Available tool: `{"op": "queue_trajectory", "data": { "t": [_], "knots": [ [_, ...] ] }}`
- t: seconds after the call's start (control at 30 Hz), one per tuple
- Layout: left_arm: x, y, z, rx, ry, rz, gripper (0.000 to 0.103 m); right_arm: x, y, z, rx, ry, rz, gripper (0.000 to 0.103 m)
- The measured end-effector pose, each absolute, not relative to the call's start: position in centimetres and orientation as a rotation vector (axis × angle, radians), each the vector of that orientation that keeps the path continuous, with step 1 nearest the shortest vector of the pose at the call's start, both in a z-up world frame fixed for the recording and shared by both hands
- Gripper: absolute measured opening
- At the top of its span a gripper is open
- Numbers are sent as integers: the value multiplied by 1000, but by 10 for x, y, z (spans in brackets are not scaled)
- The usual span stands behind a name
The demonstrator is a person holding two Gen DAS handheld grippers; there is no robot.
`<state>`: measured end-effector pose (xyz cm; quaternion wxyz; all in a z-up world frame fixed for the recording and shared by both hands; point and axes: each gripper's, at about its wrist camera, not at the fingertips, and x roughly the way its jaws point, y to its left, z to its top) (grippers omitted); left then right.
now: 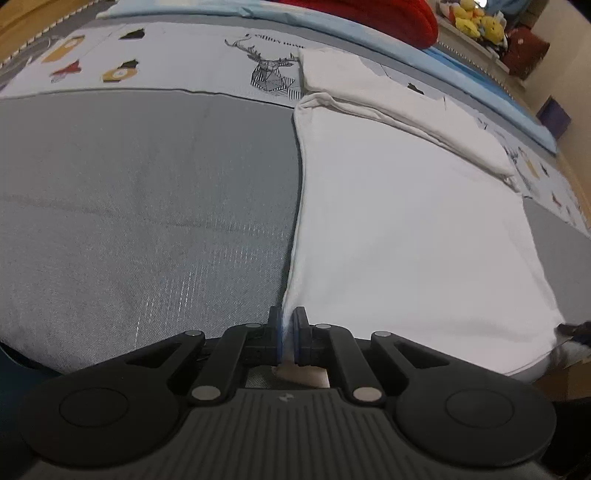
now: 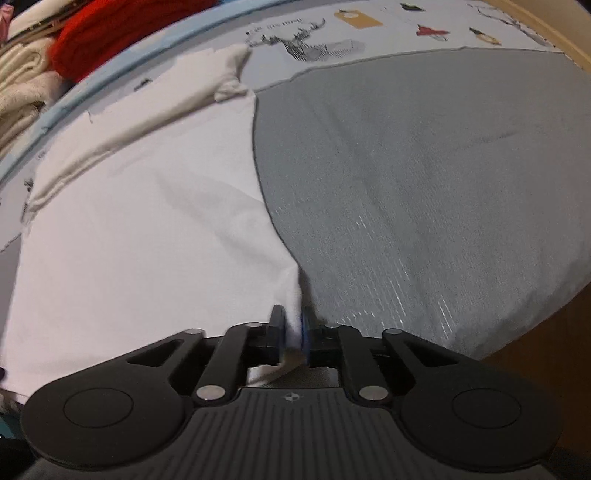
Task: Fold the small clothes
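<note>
Left gripper (image 1: pixel 288 334) and right gripper (image 2: pixel 292 332) each clenched on white garment (image 1: pixel 406 240) near corners, frame bottom centre; grip likely ready for lifting hem into fold.

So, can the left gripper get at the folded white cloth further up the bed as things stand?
Probably not at once. The left gripper is shut on the near corner of the white garment. The folded white cloth lies uncovered beyond it, so only that grip stands in the way.

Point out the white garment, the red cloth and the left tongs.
white garment (image 1: pixel 406 240): left wrist view, on its flat middle.
red cloth (image 1: pixel 388 18): left wrist view, on its folded bulk.
left tongs (image 1: pixel 289 328): left wrist view, between the tips, shut on the garment's edge.
</note>
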<state>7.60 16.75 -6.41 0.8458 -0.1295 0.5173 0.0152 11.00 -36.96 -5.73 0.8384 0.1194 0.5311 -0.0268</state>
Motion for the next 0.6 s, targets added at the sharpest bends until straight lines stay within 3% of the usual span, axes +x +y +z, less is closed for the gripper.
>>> {"op": "queue_trajectory", "data": {
  "t": [0.1, 0.17, 0.23, 0.4, 0.5, 0.53, 0.6],
  "knots": [
    [79, 171, -76, -320, 1153, 30, 10, 115, -374, -63, 240, 1146, -78, 23],
    [79, 171, -83, -338, 1174, 12, 23, 115, -379, -66, 276, 1157, -88, 23],
    [80, 168, -83, -314, 1168, 17, 24, 116, -378, -69, 276, 1161, -83, 23],
    [81, 168, -89, -307, 1177, 40, 24, 119, -373, -71, 231, 1160, -67, 25],
    [82, 162, -91, -258, 1169, 33, 22, 120, -373, -72, 244, 1155, -53, 7],
    [82, 160, -91, -245, 1166, 31, 15, 119, -373, -70, 249, 1147, -53, 7],
    [81, 161, -91, -250, 1164, 27, 13, 118, -374, -67, 265, 1131, -51, 7]
  ]
}}
